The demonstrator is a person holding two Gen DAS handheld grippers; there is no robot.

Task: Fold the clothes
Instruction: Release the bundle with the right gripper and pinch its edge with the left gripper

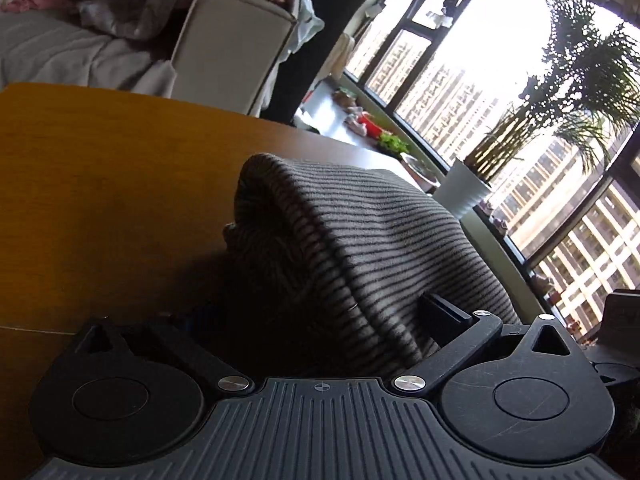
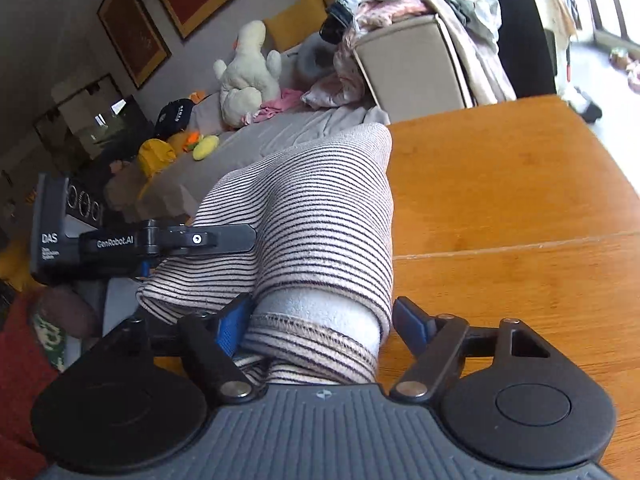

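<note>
So I've got a striped knit garment [image 2: 316, 232] bunched up on the wooden table [image 2: 520, 200], and it's a soft, fleecy thing with thin dark stripes on a pale ground, ribbed-looking where it rolls over. On my right side, a folded hump of it sits right between the fingers of my right gripper [image 2: 324, 320]. The inside of the fabric shows there as plain fuzzy white, with an overlocked seam edge curling round the near end. The blue pad [image 2: 232, 328] on the left finger looks pressed into the cloth, but the right finger stands a little clear of it, so I'd call those jaws spread with the cloth loose between them, not clamped.

From the left side the same stripes read grey-brown in the shade. My left gripper [image 1: 288, 320] is opened wide; the garment drapes in a rounded ridge over the right finger [image 1: 444, 316], and the left finger is lost in shadow, so I honestly can't tell if it touches anything. No squeeze on the fabric that I can see.

The table is smooth, warm orange wood with a fine seam line across it. Far side there's a sofa [image 2: 280, 140] with a rumpled grey cover, a cream plush toy [image 2: 248, 72], and a beige box [image 2: 412, 68] heaped with clothes. Off to the right, a ribbed white pot [image 1: 464, 192] with a feathery palm by the window [image 1: 500, 92].
</note>
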